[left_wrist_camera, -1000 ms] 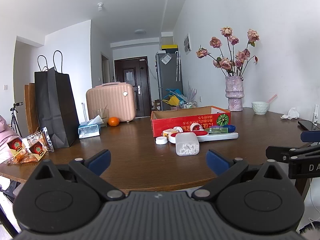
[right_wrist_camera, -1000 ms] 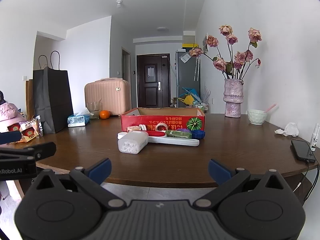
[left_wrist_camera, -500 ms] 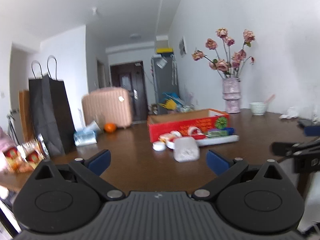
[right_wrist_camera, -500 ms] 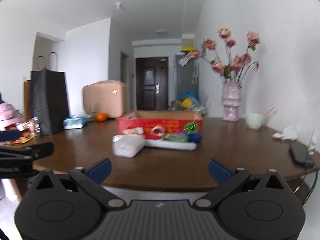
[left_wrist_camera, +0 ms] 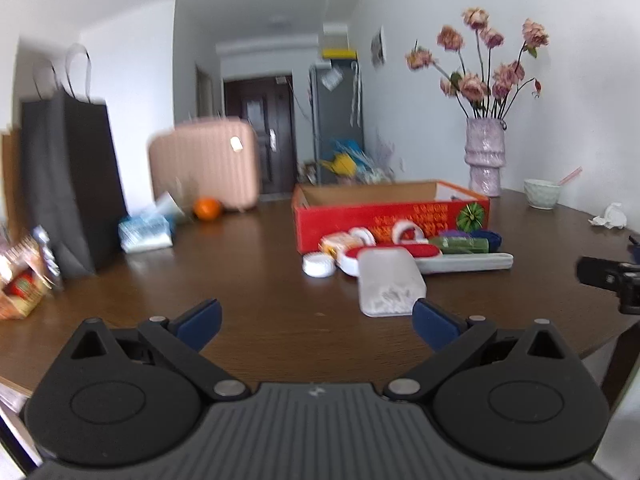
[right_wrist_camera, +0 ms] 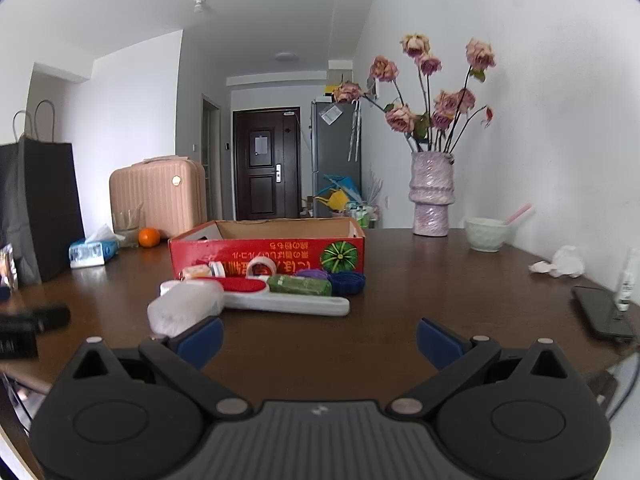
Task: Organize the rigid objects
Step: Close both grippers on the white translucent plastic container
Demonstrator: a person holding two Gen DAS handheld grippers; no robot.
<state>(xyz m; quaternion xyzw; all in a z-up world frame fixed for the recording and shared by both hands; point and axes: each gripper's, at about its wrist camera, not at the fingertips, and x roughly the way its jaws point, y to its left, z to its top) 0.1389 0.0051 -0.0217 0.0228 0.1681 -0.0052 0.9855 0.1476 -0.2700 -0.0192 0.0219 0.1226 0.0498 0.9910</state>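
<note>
- The translucent white rounded plastic box [left_wrist_camera: 390,282] is lying on the dark brown wooden table [left_wrist_camera: 256,280], at the near end of a cluster of small items in front of the open red cardboard box [left_wrist_camera: 390,210].
- The left gripper [left_wrist_camera: 316,318] is hovering over the table edge with its blue-padded fingers spread wide and nothing between them; the plastic box is sitting just ahead and a little to the right of its centre line, close to its right fingertip.
- The box's long axis is running roughly away from the left gripper, so I judge its narrow width is facing the spread fingers.
- The right gripper [right_wrist_camera: 320,338] is likewise gaping and empty; in its view the same plastic box [right_wrist_camera: 184,310] is lying ahead to the left, just past its left fingertip.
- The left gripper looks the better lined up, though both are near.
- Behind the box a long white flat plastic bar [right_wrist_camera: 286,304] is stretching crosswise, with a red oval pad [right_wrist_camera: 244,284], a green wrapped block [right_wrist_camera: 300,285], a dark blue ribbed lid [right_wrist_camera: 347,282] and a white tape roll [right_wrist_camera: 261,268] crowding beside it.
- The plastic box looks smooth, rigid and lightly frosted, with small white contents showing through; the cardboard box looks matte and open-topped.
</note>
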